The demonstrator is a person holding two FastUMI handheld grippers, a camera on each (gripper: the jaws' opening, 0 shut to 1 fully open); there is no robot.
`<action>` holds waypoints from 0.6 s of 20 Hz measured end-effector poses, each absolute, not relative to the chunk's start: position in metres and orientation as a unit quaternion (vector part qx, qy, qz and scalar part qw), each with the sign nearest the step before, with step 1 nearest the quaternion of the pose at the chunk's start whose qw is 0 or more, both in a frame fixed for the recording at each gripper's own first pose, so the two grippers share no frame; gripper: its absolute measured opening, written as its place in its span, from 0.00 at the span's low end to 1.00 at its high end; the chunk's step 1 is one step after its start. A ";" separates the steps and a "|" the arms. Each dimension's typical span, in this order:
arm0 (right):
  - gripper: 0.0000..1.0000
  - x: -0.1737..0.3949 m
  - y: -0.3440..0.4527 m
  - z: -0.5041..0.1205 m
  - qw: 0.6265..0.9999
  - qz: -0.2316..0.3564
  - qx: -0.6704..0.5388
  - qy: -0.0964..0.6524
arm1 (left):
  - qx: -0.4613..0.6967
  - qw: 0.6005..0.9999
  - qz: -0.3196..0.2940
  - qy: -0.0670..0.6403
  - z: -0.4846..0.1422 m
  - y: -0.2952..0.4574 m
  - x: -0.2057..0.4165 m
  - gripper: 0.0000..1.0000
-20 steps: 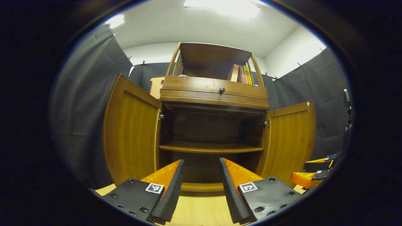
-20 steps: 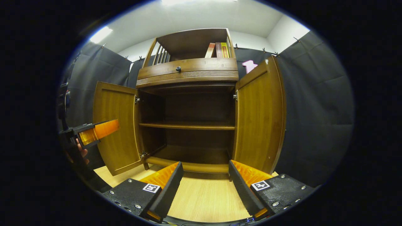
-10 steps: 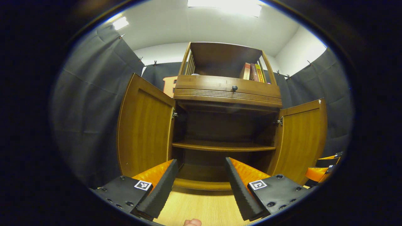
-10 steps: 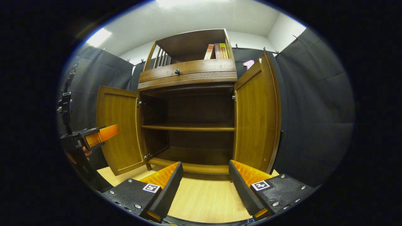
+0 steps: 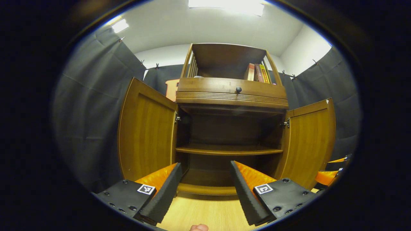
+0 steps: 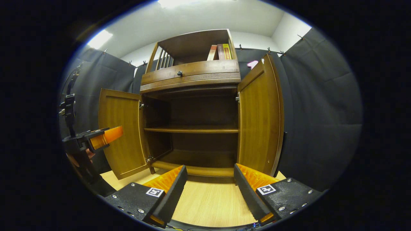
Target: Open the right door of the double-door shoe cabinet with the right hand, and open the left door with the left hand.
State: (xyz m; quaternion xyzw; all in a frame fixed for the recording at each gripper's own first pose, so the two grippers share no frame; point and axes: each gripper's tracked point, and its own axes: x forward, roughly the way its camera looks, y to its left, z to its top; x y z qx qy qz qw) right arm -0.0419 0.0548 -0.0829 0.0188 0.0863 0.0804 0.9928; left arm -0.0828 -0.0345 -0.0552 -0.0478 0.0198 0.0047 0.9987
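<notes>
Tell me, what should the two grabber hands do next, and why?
Probably just draw both back a little and stop. The brown wooden left door and right door of the shoe cabinet already stand wide open, showing bare shelves. The left gripper and right gripper are open, apart from the doors, holding nothing.

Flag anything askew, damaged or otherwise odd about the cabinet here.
Nothing stands out. The brown wooden double-door shoe cabinet stands square, its left door and right door both swung wide on their hinges, its inner shelf level and bare. The books on top stand upright.
</notes>
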 end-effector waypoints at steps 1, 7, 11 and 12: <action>0.90 -0.043 0.054 -0.083 0.993 0.079 0.020 0.086 | -0.047 0.999 0.004 0.019 -0.055 -0.034 -0.084 0.95; 1.00 -0.053 0.060 -0.089 0.992 0.080 0.022 0.092 | -0.043 0.999 -0.004 0.025 -0.056 -0.036 -0.087 0.95; 0.90 -0.058 0.061 -0.090 0.992 0.080 0.019 0.094 | -0.049 0.998 -0.008 0.025 -0.058 -0.038 -0.088 0.95; 1.00 -0.058 0.059 -0.090 0.992 0.079 0.016 0.093 | -0.050 0.998 -0.008 0.027 -0.059 -0.039 -0.089 0.95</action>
